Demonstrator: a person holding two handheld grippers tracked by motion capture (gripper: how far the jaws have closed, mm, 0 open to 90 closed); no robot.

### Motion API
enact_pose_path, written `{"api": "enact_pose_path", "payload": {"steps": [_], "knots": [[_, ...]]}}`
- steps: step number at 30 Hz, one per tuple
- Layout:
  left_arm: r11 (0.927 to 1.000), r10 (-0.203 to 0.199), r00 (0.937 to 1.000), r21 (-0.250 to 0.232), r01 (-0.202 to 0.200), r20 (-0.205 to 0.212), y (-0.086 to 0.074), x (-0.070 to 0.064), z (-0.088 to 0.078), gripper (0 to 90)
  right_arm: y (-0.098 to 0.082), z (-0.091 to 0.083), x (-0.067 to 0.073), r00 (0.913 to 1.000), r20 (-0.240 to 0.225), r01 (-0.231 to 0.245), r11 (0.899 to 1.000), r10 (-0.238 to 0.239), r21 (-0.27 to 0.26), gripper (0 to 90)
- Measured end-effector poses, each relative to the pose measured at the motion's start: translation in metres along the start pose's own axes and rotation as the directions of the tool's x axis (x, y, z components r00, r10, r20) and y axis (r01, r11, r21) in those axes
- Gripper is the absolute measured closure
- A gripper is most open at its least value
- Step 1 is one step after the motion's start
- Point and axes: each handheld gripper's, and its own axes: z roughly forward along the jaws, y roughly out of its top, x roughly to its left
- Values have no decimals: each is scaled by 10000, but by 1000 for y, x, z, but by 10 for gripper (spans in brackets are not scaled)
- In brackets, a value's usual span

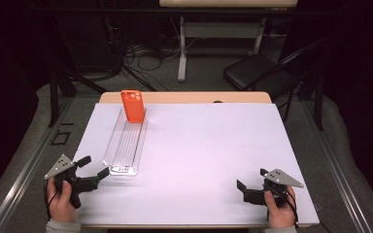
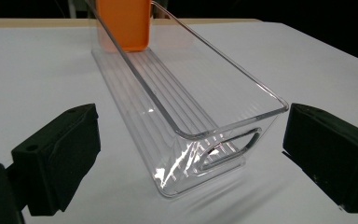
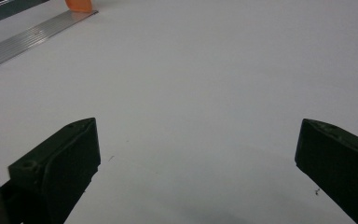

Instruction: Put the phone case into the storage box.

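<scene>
Jaws are spreading wide on the left gripper (image 1: 93, 166) — straddling the clear bin's (image 2: 223, 140) near end; closing squarely would be gripping best. Right gripper (image 1: 250, 183) is idling, agape — empty.

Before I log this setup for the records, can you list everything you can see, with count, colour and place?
Bin: one, clear plastic, long and narrow, left part of the table, running front to back.
Phone case: one, orange, standing upright in the bin's far end.
Table: one, white top with a wooden far edge.
Folding chair: one, black, on the floor beyond the table's right corner.
Second table: one, pale legs, at the back.
Cables: several, dark, on the floor behind.
Left gripper: one, black, open, pointing at the bin's near end.
Right gripper: one, black, open, near right.
Hands: two, holding the grippers.
</scene>
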Motion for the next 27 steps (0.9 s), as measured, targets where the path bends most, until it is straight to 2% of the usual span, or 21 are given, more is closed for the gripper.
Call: {"api": "enact_pose_path", "payload": {"steps": [27], "knots": [[9999, -118, 9999, -28, 118, -11, -1, 1, 0, 44, -1, 3, 2, 9999, -107, 120, 9999, -119, 85, 0]]}}
